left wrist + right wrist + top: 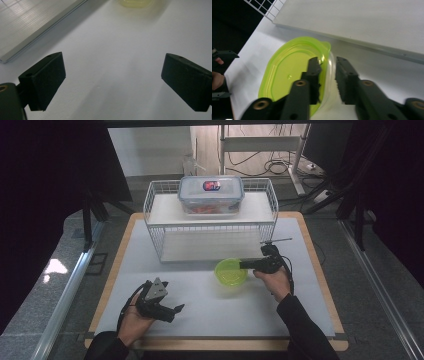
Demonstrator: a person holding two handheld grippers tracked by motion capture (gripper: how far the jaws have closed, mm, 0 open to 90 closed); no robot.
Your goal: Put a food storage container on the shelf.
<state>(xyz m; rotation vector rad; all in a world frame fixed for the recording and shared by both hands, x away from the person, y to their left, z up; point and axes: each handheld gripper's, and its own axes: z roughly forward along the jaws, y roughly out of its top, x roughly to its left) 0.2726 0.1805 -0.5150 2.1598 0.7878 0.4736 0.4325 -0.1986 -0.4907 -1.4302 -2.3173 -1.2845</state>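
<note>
A translucent green bowl (231, 271) sits on the white table mat in front of the wire rack. My right gripper (243, 265) reaches its right rim from the right. In the right gripper view one jaw is inside the bowl (287, 72) and the other outside, and the gripper (328, 62) is shut on the rim wall. Near the front left, my left gripper (172, 296) is held open over bare mat. Its view shows the gripper (112, 67) with jaws wide apart, nothing between them, and the bowl's edge (136, 2) far ahead.
A white wire rack (155, 227) stands at the back of the mat, its lower shelf (362, 22) just behind the bowl. On its top shelf is a clear lidded container (211, 194) with red contents. The wooden table edge (320, 270) borders the mat.
</note>
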